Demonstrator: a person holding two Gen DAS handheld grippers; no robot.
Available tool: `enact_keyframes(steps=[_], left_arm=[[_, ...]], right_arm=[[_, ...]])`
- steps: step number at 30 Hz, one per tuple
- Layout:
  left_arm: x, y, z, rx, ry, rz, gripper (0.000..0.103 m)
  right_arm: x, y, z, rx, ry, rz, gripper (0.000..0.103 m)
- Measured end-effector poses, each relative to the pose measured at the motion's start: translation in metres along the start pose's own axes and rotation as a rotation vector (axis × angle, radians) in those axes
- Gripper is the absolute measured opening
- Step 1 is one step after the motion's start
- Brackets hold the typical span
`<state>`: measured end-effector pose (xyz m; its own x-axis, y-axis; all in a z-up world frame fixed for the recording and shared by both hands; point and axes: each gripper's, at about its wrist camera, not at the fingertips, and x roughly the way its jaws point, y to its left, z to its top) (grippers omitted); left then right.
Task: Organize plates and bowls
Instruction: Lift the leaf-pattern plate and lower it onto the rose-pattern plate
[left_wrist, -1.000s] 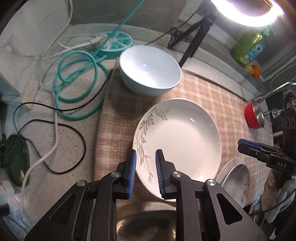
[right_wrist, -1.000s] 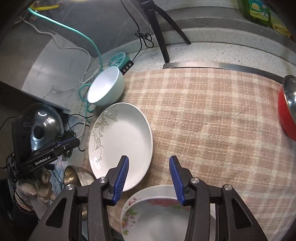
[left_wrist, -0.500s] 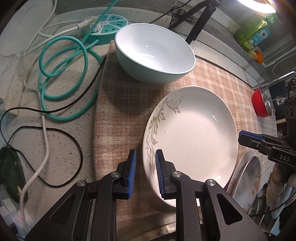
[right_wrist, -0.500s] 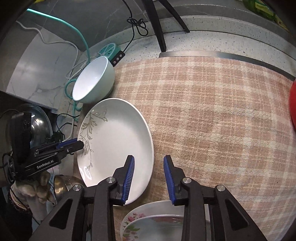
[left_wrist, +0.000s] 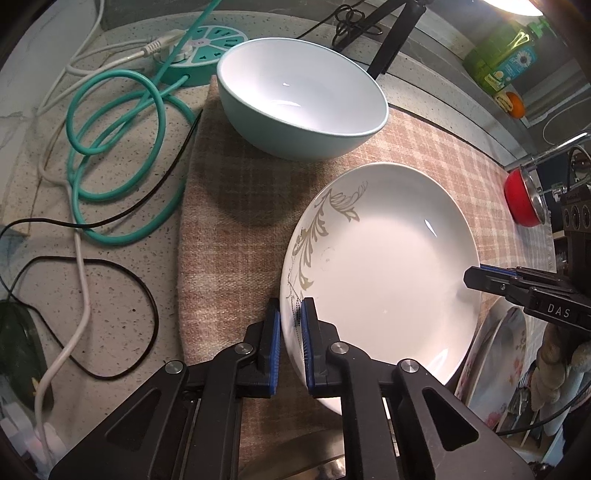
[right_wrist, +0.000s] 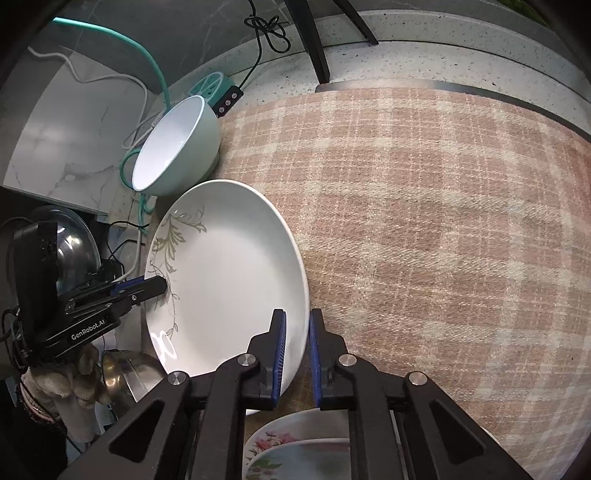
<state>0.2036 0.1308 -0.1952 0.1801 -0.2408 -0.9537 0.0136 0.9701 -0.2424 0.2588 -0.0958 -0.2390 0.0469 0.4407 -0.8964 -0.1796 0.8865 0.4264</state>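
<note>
A white plate (left_wrist: 380, 266) (right_wrist: 229, 266) with a grey-gold leaf pattern lies on the checked cloth (left_wrist: 236, 221). My left gripper (left_wrist: 289, 314) has its jaws closing on the plate's patterned rim, with both blue pads against it. On the opposite rim my right gripper (right_wrist: 295, 317) is closing the same way, the edge pinched between its pads. Each gripper shows in the other's view: the right one (left_wrist: 476, 277) and the left one (right_wrist: 159, 286). A teal bowl (left_wrist: 303, 96) (right_wrist: 173, 147) with a white inside stands upright just beyond the plate.
Floral plates (left_wrist: 498, 362) (right_wrist: 303, 446) are stacked close to the white plate. A steel bowl (right_wrist: 122, 373) sits by the left hand, a red bowl (left_wrist: 522, 199) at the far right. Teal and black cables (left_wrist: 110, 147), a round power strip (left_wrist: 199, 48) and a tripod leg (left_wrist: 395, 40) crowd the counter.
Both grippers came down onto the white plate's opposite rims and their jaws narrowed until the pads met the edge. The right jaws closed from wide apart.
</note>
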Motion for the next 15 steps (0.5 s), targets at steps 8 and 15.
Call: enact_keyframes(steps=[8, 15], left_arm=[[-0.0014, 0.0016, 0.0011, -0.019, -0.016, -0.011, 0.009], [-0.0077, -0.0037, 0.0033, -0.016, -0.036, -0.023, 0.009]], right_arm=[[-0.0018, -0.0035, -0.0018, 0.024, 0.006, -0.005, 0.008], [-0.0072, -0.0087, -0.0060, 0.051, 0.001, -0.009, 0.008]])
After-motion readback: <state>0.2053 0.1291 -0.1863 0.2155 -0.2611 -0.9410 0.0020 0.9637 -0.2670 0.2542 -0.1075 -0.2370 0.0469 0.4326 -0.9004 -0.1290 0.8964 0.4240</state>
